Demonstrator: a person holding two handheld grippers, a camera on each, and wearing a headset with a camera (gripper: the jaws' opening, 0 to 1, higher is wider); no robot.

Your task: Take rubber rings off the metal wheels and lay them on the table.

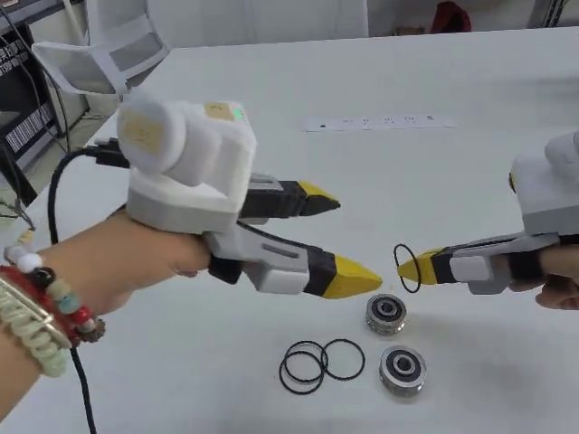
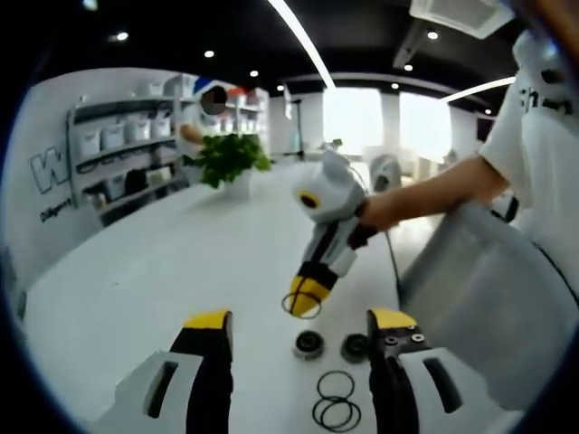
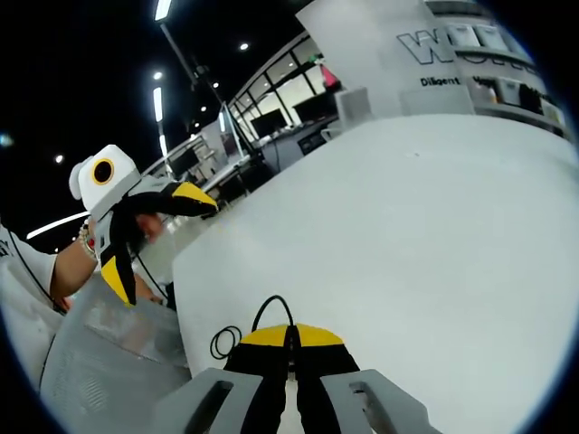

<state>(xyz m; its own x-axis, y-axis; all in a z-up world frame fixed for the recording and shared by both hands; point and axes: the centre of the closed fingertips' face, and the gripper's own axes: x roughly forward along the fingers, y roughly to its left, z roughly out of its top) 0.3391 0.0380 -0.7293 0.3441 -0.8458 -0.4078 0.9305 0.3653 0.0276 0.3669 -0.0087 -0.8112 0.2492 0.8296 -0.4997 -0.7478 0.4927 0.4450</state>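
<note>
Since the right tongs [image 1: 412,269] are clenched on one thin rubber ring [image 1: 396,259] and hold it in the air near the farther metal wheel [image 1: 386,313], the step in hand looks like the laying-down. The left tongs [image 1: 355,242] stand released, jaws wide and holding nothing, raised over the surface [image 1: 181,362] beside the ring.

To do it well, I would carry the ring low toward the group of rings [image 1: 324,360] lying flat to the left of the wheels. I would open only when it nearly touches the surface — let go from this height, so light a loop could bounce or roll away. Setting it just beside the others, not across them, would make them easy to count. The nearer wheel [image 1: 403,371] lies close to that group, so the approach is best made from the open side. Whether either wheel wears a ring in its groove is too small to tell — worth checking before the left tongs steady one.
</note>
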